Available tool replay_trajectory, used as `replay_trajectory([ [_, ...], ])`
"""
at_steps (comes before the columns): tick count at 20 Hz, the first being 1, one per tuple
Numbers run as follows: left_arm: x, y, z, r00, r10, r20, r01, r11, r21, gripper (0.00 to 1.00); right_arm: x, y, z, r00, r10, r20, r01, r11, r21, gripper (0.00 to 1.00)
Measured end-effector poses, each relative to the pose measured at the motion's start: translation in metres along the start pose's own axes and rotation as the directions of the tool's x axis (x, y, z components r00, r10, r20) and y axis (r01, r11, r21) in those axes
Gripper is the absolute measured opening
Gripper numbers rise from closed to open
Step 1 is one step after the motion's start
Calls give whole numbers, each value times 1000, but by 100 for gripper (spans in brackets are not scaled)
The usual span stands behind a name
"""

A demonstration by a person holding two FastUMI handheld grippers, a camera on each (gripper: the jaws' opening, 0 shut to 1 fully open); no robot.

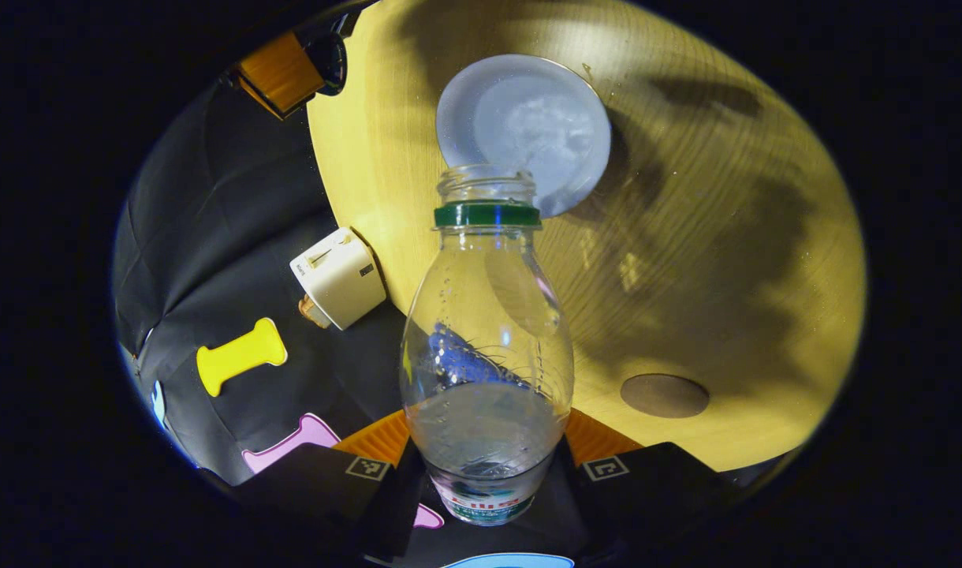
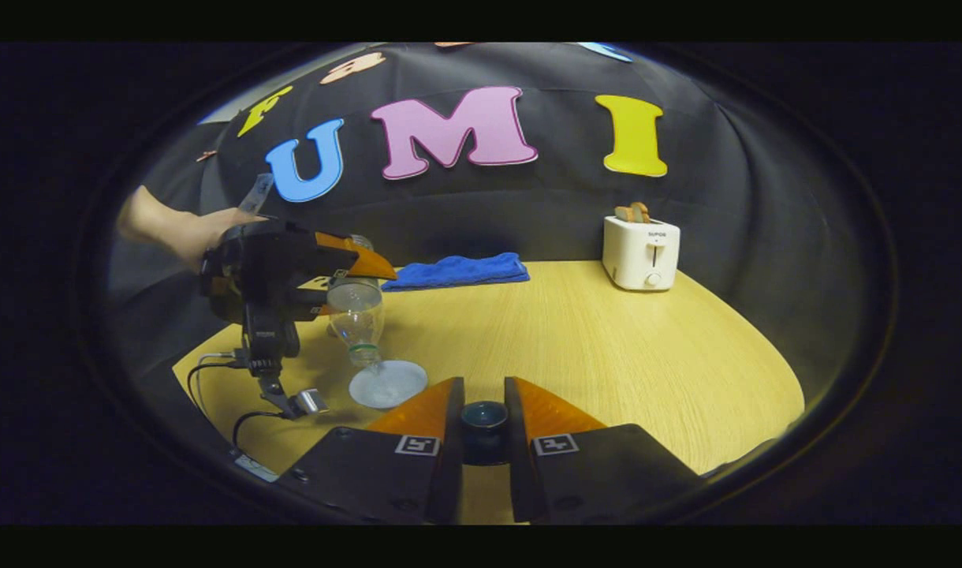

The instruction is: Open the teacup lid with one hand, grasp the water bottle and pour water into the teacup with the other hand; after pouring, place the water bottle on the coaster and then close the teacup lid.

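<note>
My left gripper [image 1: 487, 442] is shut on a clear water bottle [image 1: 485, 347] with a green neck ring and no cap. The bottle is tipped forward, its mouth over the near rim of the pale round teacup [image 1: 528, 118] on the wooden table. Water lies in the bottle's lower part. In the right gripper view, a hand holds the left gripper [image 2: 343, 276] and the bottle [image 2: 356, 315] mouth-down above the teacup [image 2: 388, 384]. My right gripper [image 2: 483, 430] is shut on the knob of the dark teacup lid [image 2: 483, 416], held above the table. A brown round coaster [image 1: 664, 395] lies near the table's edge.
A white toaster [image 2: 641, 252] with bread in it stands at the table's back right, and a folded blue towel [image 2: 457, 270] lies at the back. Cables [image 2: 248, 394] hang below the left gripper over the table's left edge. The toaster [image 1: 339, 278] sits left of the bottle.
</note>
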State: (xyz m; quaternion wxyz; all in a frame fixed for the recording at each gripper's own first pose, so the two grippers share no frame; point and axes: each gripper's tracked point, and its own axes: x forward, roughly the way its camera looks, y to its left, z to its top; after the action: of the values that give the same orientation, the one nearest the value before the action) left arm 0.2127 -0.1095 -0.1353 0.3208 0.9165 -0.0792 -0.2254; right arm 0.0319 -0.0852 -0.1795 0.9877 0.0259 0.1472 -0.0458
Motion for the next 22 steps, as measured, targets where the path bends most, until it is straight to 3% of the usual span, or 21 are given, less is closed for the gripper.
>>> replay_trajectory([
  [4,2,-1,-8,1000,-21,-17,22,1000,23,73,0,-6,5,1000,-11,-1,11,1000,-5,34],
  [6,-1,-1,-7,1000,-18,-19,19,999,30,73,1,-8,5,1000,-14,-8,14,1000,-5,34],
  [9,-2,-3,-7,1000,-22,-20,22,1000,9,73,3,-9,9,1000,-14,-11,14,1000,2,26],
  [11,-2,-6,-7,999,-24,-24,24,1000,-14,73,4,-9,13,1000,-16,-8,16,1000,-1,28],
  [17,-4,4,-15,999,31,-36,-38,975,-217,73,7,-13,26,1000,-22,-13,22,1000,0,28],
  [20,-20,-4,-28,998,25,-56,-45,919,-391,73,5,-16,37,999,-27,-18,26,1000,-9,28],
  [22,-27,-7,-43,997,17,-74,-55,832,-551,73,3,-16,45,999,-28,-22,27,1000,-14,28],
])
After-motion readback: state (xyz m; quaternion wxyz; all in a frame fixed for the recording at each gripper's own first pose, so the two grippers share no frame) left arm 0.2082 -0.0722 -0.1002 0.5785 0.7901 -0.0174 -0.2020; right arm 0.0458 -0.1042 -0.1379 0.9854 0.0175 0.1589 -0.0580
